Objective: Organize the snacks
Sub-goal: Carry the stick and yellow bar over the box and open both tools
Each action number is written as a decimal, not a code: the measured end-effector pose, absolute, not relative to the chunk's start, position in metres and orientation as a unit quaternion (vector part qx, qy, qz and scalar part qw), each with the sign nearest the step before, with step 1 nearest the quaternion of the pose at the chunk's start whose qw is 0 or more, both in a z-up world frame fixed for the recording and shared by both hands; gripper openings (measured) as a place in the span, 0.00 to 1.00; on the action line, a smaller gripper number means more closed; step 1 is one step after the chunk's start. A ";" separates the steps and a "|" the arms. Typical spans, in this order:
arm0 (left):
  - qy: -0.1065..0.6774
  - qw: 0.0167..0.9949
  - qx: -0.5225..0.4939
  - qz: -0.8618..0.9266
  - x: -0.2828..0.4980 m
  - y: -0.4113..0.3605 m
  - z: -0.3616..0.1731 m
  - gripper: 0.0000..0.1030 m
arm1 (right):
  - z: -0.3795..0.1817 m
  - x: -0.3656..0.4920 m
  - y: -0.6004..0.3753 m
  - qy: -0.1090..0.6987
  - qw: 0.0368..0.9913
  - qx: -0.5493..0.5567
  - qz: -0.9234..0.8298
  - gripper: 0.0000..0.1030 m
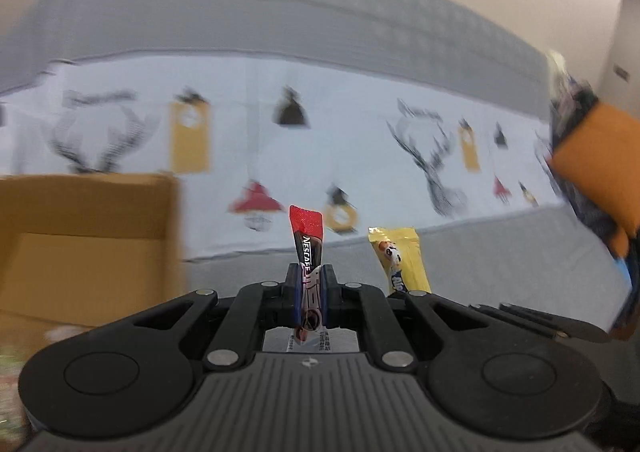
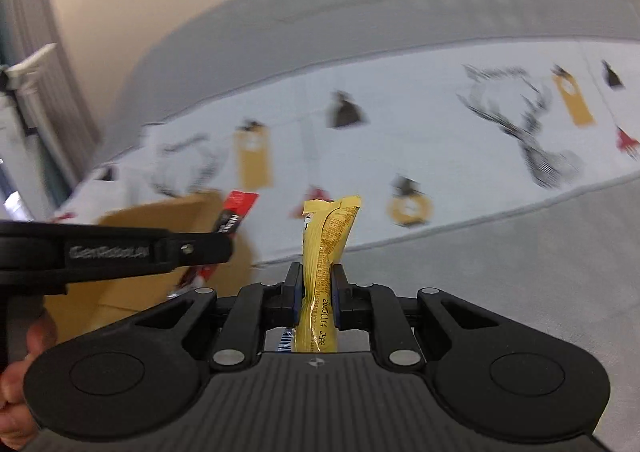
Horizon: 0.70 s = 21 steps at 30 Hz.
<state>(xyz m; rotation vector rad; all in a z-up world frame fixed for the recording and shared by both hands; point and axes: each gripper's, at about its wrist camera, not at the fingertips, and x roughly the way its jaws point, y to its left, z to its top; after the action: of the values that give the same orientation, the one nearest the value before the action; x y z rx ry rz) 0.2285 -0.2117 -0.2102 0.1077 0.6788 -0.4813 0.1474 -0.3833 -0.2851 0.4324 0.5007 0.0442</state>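
So: left gripper clamped mid-length on Nescafe stick, right gripper pinching yellow snack sachet. Probably light, floppy, slick; best gripped mid-body.

Surface: grey sofa seat, soft fabric, its backrest behind.
Covering: white cloth printed with antlers, yellow tags and red shapes, spread over the seat.
On it: open cardboard box, left side.

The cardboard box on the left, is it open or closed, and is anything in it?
Open. The cardboard box shows its bare inner walls and no lid across the top. Its floor is out of view, so the contents cannot be told.
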 end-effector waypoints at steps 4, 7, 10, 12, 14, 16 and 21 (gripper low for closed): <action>0.290 0.937 0.026 -0.193 0.213 -0.156 -0.171 0.09 | -0.232 0.141 -0.334 0.217 0.960 0.166 0.058 0.14; 0.263 0.949 0.013 -0.173 0.205 -0.118 -0.145 0.09 | -0.194 0.135 -0.299 0.196 0.967 0.139 0.085 0.14; 0.223 0.962 0.006 -0.154 0.195 -0.083 -0.122 0.09 | -0.162 0.129 -0.268 0.176 0.971 0.118 0.108 0.14; 0.201 0.970 0.012 -0.137 0.192 -0.066 -0.116 0.09 | -0.148 0.131 -0.250 0.168 0.972 0.111 0.121 0.14; 0.207 0.970 0.012 -0.126 0.199 -0.052 -0.120 0.09 | -0.142 0.137 -0.234 0.172 0.971 0.105 0.130 0.15; 0.234 0.966 0.003 -0.113 0.212 -0.038 -0.134 0.09 | -0.146 0.150 -0.221 0.188 0.967 0.105 0.139 0.15; 0.321 0.941 -0.004 -0.106 0.238 -0.015 -0.191 0.09 | -0.187 0.187 -0.194 0.255 0.953 0.094 0.132 0.15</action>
<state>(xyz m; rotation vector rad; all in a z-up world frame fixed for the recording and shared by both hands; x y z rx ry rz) 0.2383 -0.0151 -0.1909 -0.0091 0.6544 -0.2158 0.1873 -0.1943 -0.1874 0.1904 0.5189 0.2691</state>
